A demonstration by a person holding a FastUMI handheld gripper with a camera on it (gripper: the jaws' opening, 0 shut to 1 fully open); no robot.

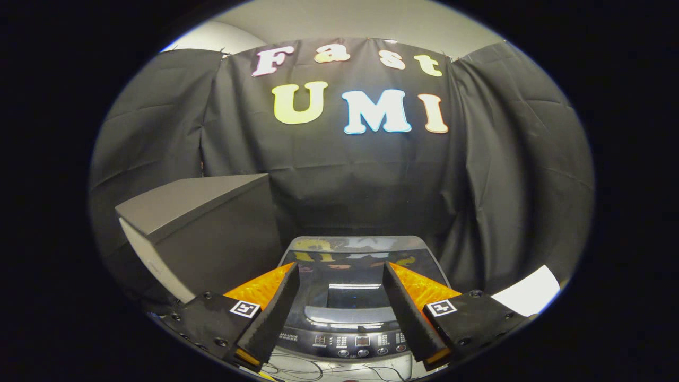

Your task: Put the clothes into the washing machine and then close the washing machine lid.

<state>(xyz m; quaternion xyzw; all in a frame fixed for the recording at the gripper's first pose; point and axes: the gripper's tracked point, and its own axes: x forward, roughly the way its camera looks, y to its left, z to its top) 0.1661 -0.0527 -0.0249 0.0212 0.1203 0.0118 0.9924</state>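
A small grey washing machine [350, 297] stands just ahead of and below my fingers, against the black cloth wall. Its dark glossy lid [353, 260] lies flat and shut, mirroring the wall. A row of buttons on its control panel [360, 342] runs along the near edge, between my fingertips. My gripper [341, 276] is open, held above the machine with nothing between its two black-padded orange fingers [276, 313]. Clothes cannot be seen.
A grey box [207, 233] stands to the left of the machine, taller than it and close beside it. A white sheet [530, 292] lies on the floor to the right. Thin cables [297, 369] lie on a white surface under the fingers.
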